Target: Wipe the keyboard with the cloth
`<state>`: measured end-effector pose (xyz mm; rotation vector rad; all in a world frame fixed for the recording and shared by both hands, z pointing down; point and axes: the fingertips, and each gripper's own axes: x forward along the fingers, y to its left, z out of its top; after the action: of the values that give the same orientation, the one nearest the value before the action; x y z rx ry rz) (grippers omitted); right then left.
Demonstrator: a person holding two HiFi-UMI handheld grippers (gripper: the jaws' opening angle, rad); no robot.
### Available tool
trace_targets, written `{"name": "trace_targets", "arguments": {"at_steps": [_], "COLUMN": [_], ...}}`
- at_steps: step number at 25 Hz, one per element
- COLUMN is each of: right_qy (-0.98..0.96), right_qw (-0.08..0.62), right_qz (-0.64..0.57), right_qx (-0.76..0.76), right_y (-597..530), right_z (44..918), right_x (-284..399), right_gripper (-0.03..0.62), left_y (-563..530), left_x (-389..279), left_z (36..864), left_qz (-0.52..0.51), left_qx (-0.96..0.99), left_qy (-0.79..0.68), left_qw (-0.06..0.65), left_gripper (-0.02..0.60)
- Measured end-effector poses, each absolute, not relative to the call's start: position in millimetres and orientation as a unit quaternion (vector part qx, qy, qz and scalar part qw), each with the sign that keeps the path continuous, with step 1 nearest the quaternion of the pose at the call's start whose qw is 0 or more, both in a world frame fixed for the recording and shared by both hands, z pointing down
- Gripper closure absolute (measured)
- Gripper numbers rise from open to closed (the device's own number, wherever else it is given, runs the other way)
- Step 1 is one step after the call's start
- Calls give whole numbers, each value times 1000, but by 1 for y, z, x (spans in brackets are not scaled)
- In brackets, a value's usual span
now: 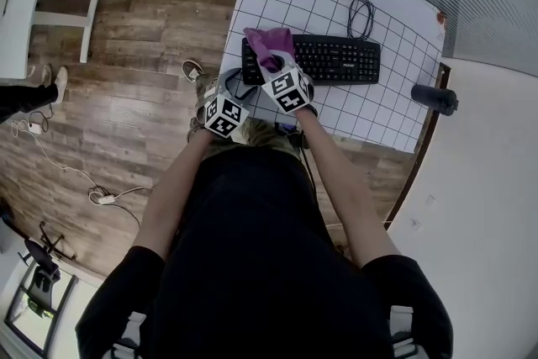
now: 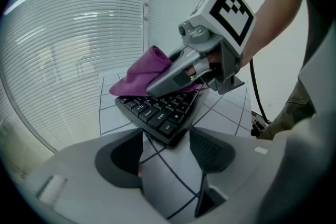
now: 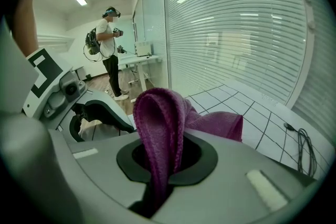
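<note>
Right gripper view: the right gripper is clamped on a fold of soft purple terry cloth, held at the keyboard's left end.
The left gripper, jaws apart and empty, hovers just short of that end. The black, hard-keyed keyboard runs rightward across the gridded white worktop, so the wipe should travel right.

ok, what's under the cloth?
The left end of the keyboard lies below the cloth, which the right gripper holds. The keys directly beneath are covered.
</note>
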<state>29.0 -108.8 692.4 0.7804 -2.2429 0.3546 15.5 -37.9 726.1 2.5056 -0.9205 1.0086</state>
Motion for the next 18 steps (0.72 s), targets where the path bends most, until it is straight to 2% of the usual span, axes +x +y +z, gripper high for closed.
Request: {"name": "trace_targets", "arguments": {"at_steps": [12,18], "right_qy": [-888,-894], "right_qw": [360,336], "right_qz": [131,162], "right_qx": [252,247], "right_y": [-101,-101], "right_z": [692,689], "right_x": [-3,-13], "right_gripper": [548,548], "left_y": [-38,-38], "left_x": [16,15], "left_z": [727,727], "left_qz": [350,351], "left_qx": [869,868], "left_qy": [-320,-319], "left_qw": [143,145], "left_gripper": [324,324]}}
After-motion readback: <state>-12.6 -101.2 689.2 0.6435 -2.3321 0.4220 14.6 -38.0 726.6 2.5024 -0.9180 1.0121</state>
